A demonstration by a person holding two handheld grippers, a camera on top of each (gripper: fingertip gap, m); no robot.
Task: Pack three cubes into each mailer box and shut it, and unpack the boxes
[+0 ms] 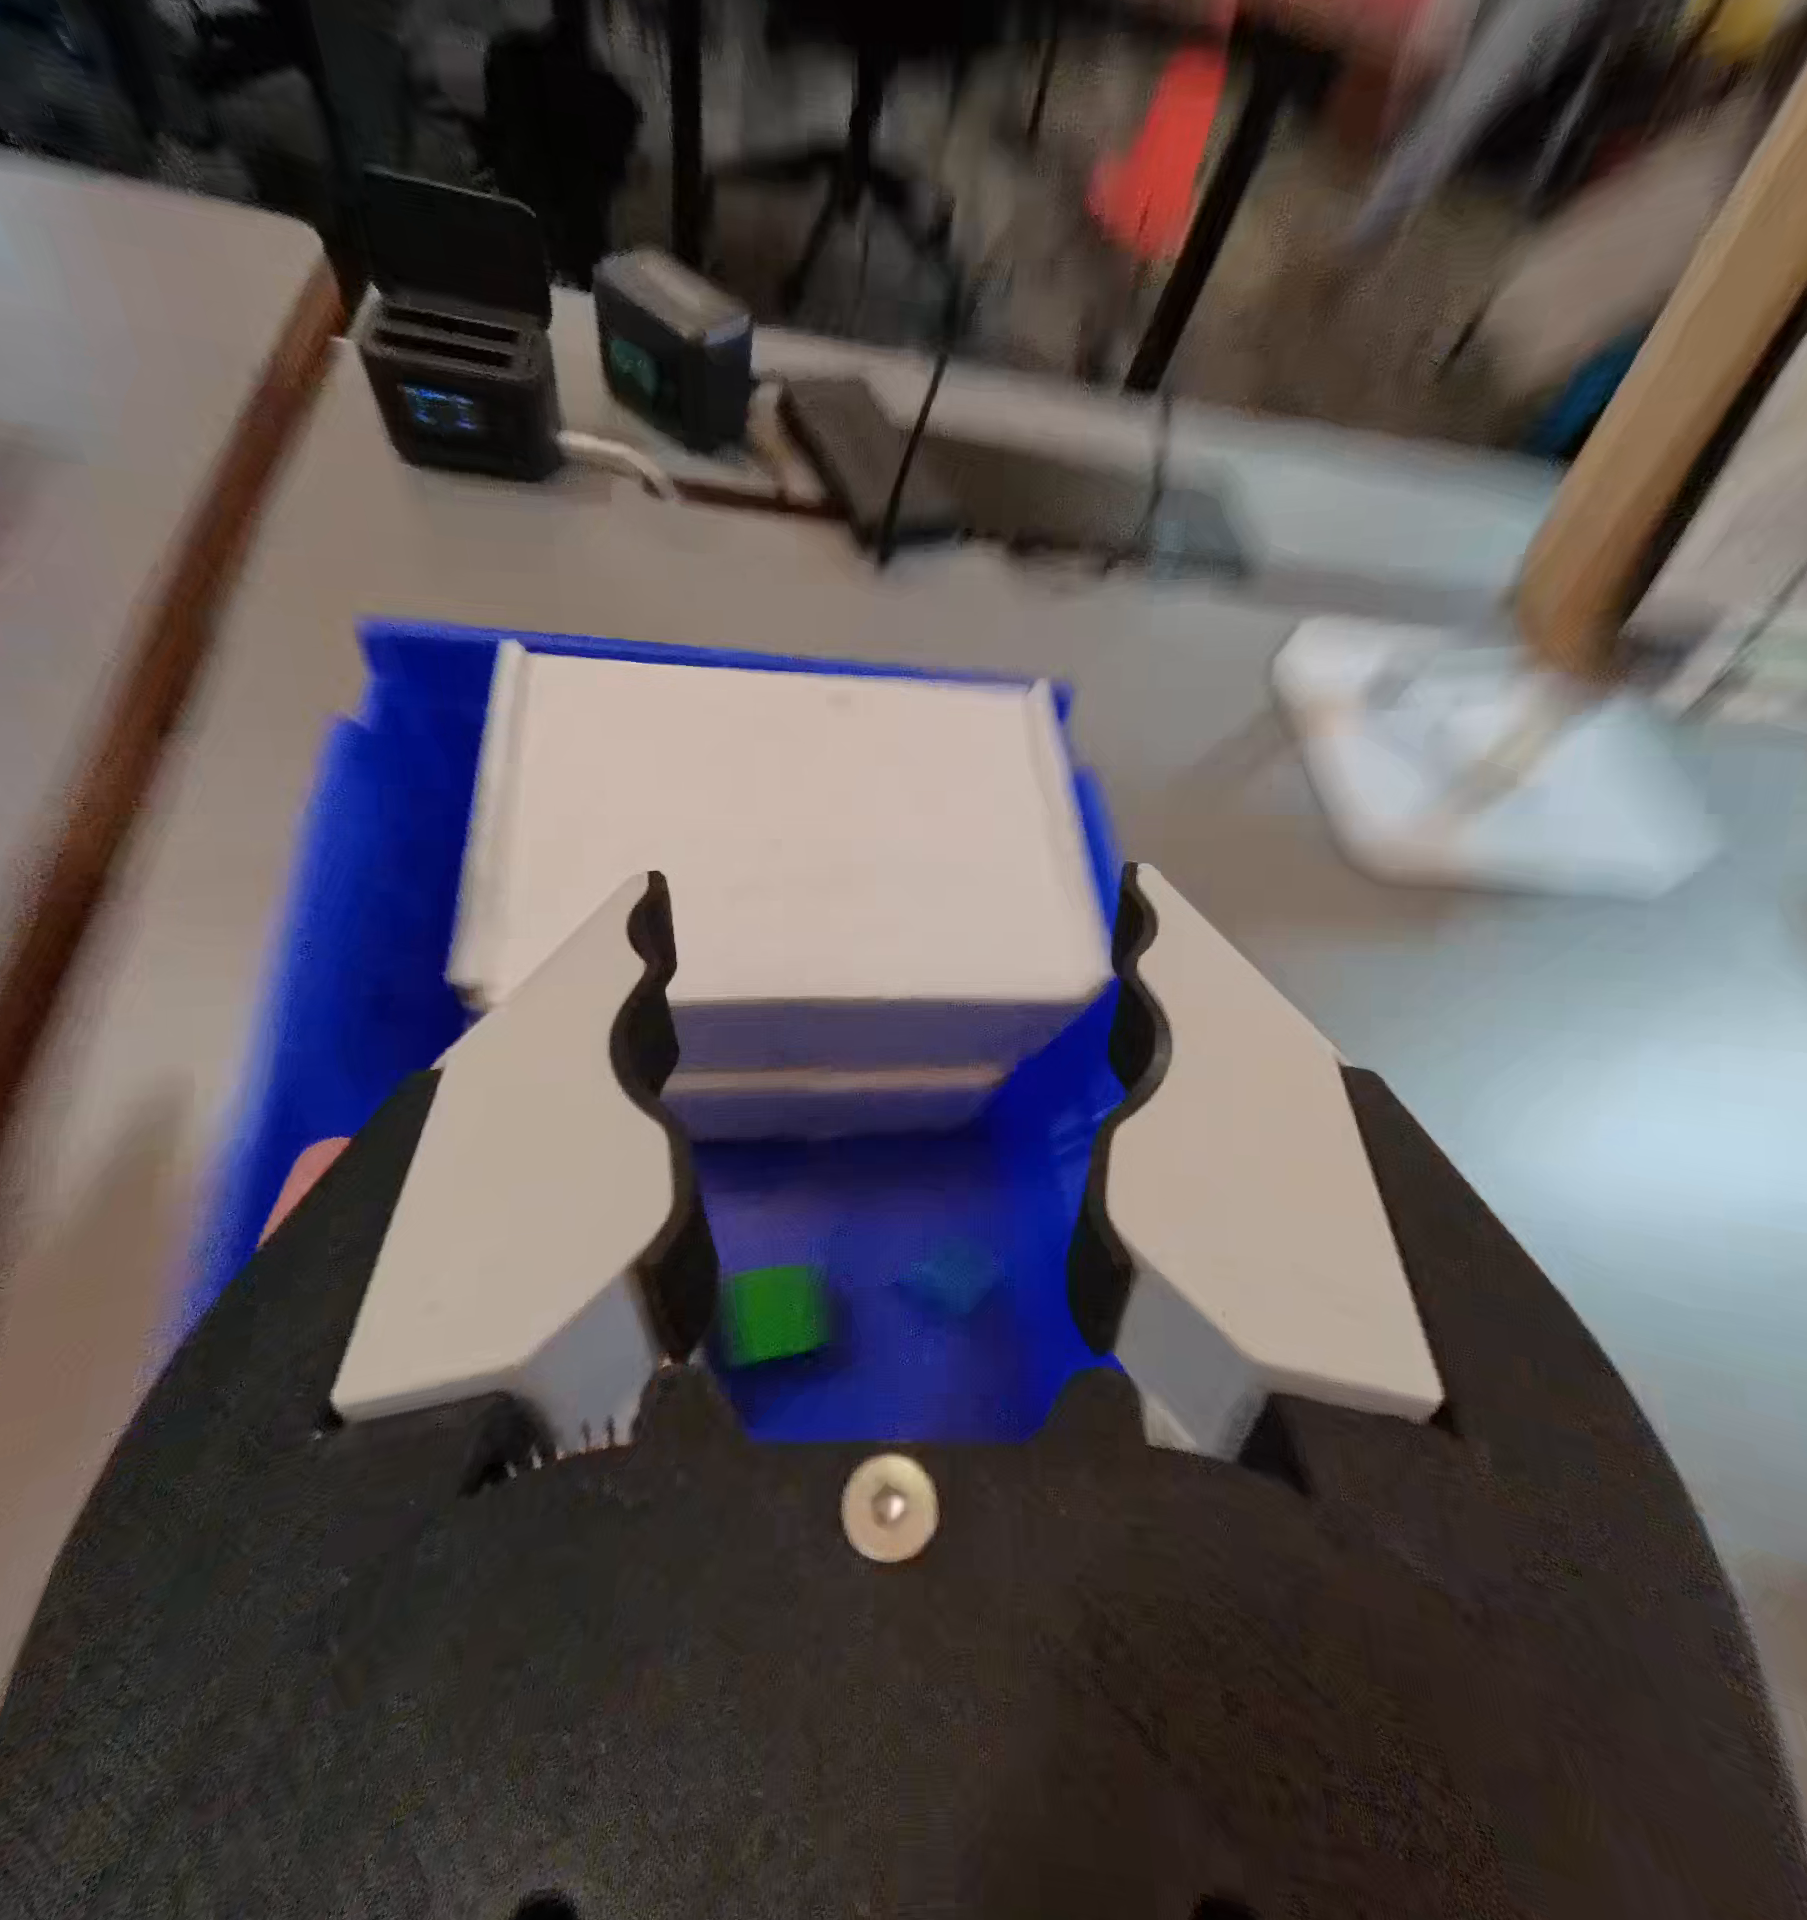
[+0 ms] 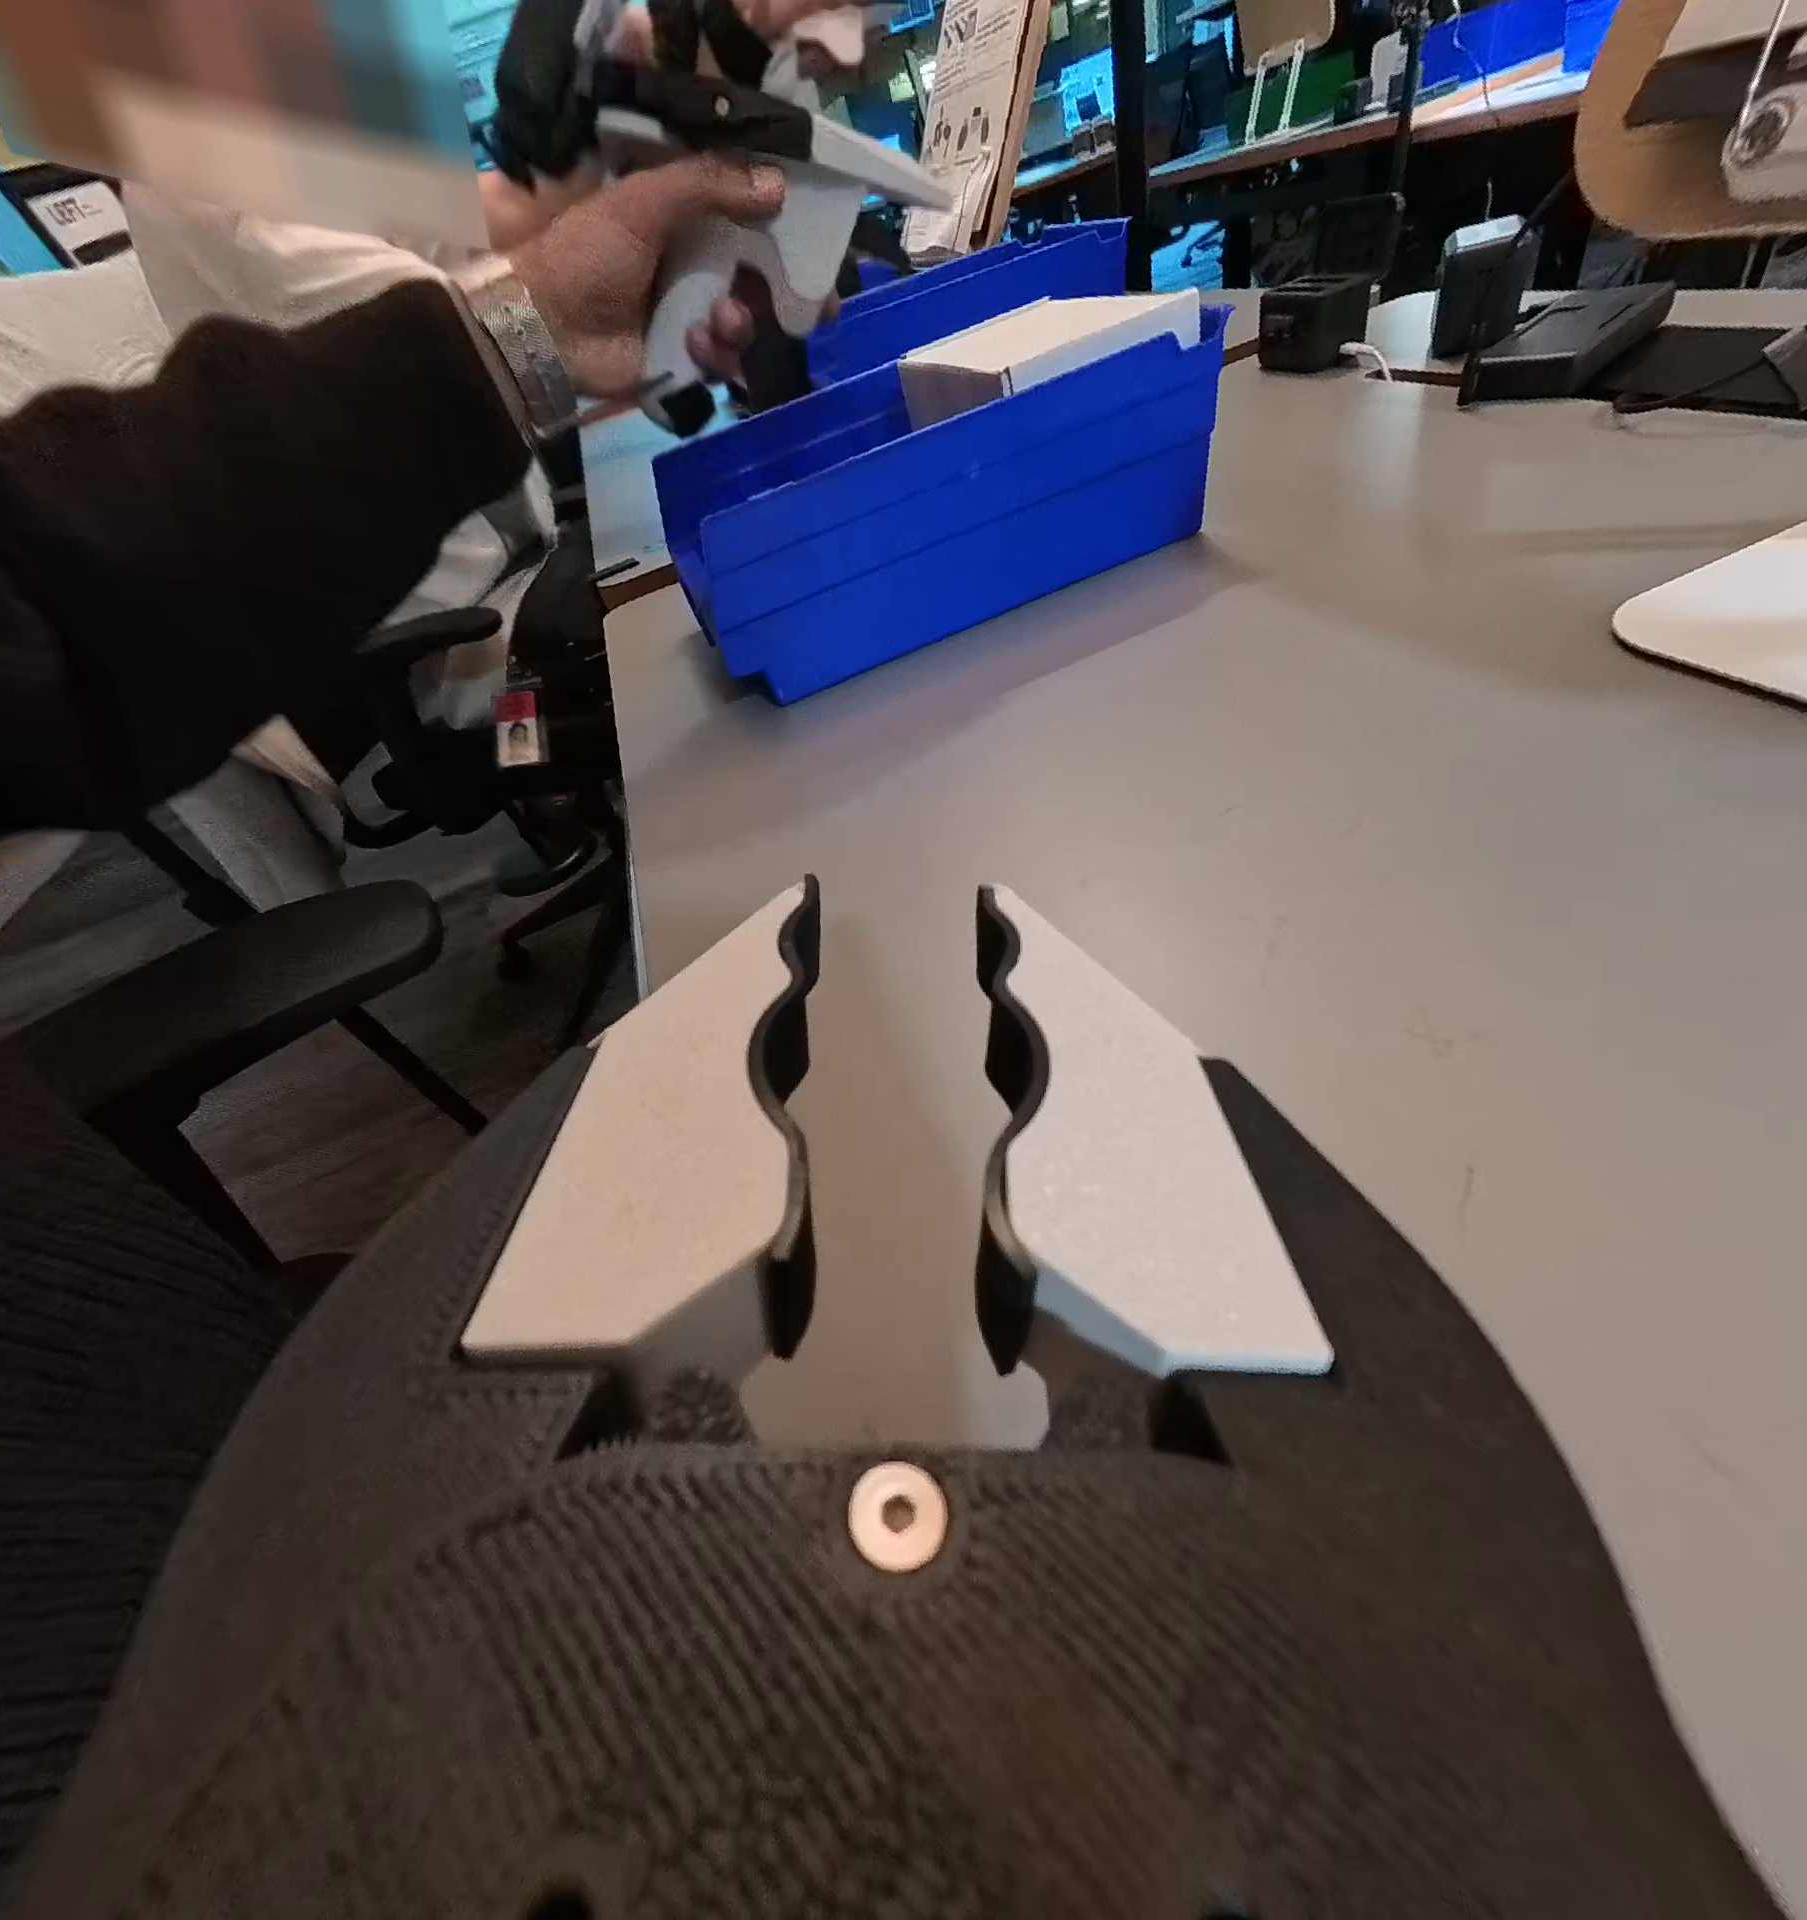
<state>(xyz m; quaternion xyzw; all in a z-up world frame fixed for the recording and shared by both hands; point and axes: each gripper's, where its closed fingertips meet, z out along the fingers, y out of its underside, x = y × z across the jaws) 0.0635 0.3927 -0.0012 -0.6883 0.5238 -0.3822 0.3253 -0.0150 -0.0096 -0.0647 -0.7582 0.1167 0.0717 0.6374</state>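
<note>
Mailer box (image 1: pixel 785 831) fills bin's (image 1: pixel 359 935) far end.

Left wrist view motion-blurred, worst behind blue bin (image 1: pixel 338 935). Right wrist view sharper, evenly lit; wide-angle bending at edges.

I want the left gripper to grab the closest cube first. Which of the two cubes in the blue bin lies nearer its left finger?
The green cube, right beside that finger; the blue cube lies farther right.
</note>
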